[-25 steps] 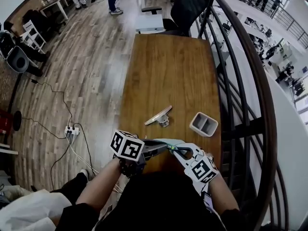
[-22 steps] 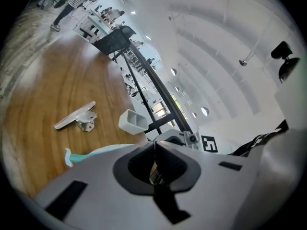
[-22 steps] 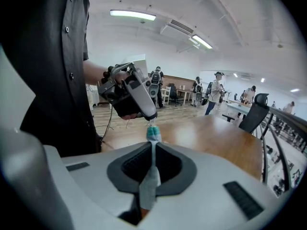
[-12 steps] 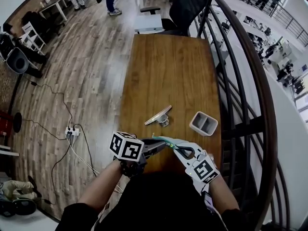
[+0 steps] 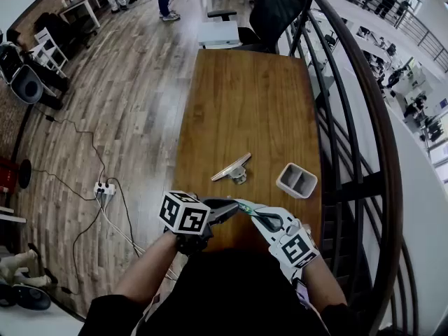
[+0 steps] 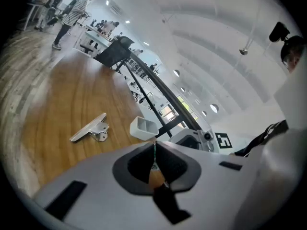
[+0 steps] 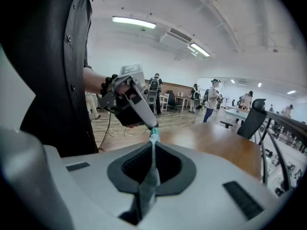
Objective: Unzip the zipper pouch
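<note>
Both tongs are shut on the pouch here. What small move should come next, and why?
Probably draw the left tongs slowly away from the right tongs, along the zipper pouch. Both are shut on it and it spans between them; the left pinches a thin green piece, seemingly the zipper pull, while the right anchors the fabric.

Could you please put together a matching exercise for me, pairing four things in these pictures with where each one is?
Things:
1. zipper pouch
2. white two-compartment holder
3. metal clip
4. black office chair

Places:
A. at the far end of the table
B. lying on the table, left of the holder in the head view
C. pinched between the left gripper and the right gripper, both shut on it
D. standing on the table, on the side nearest the railing

Pairs: 1-C, 2-D, 3-B, 4-A
</note>
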Demonstrator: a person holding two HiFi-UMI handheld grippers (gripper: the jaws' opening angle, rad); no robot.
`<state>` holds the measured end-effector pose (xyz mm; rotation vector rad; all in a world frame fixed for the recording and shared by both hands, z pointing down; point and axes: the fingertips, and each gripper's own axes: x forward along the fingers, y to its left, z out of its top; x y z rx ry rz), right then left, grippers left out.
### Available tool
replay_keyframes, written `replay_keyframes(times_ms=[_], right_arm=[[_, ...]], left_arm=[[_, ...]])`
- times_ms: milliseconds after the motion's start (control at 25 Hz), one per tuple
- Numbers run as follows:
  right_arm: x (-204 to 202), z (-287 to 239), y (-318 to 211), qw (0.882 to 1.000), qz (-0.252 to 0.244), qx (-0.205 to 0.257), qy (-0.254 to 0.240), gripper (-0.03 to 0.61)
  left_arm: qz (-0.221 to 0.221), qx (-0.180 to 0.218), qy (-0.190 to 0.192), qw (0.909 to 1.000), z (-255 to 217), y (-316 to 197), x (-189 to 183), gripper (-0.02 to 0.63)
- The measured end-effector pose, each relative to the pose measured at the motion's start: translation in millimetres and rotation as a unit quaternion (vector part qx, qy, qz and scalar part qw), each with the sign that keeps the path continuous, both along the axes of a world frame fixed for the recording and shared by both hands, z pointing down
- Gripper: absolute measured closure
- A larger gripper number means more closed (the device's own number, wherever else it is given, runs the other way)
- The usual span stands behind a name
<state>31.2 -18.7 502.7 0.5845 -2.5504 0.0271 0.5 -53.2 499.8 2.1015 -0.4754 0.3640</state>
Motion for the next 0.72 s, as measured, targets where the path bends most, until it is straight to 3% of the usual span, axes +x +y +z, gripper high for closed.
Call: replay_keyframes(times_ms=[240,480,680,720], right_arm=[[3.4,0.3,-3.6,1.0,0.014,-0.016,-0.015,0.57],[1.9,-1.9,-5.8,1.0,0.004,-0.014,-0.004,0.5],[-3.1,-4.2,-10.2,1.0,-0.003,-0.009,0.002,0.498],[-2.7,-4.0,-10.6,1.0,-0.001,-0.006,0.003,0.524]], left_arm=[[-0.009,0.02,0.009,0.9997,-21.8,2.3,4.3,0.6],[-0.006,0.032,0.001,0.9995,-20.7,-0.9,7.6,0.601],[-0.01,0.02,0.008,0.9997,-19.5,-4.2,8.9,0.601],[-0.011,0.018,0.008,0.9997,-19.0,-4.7,8.8,0.601]])
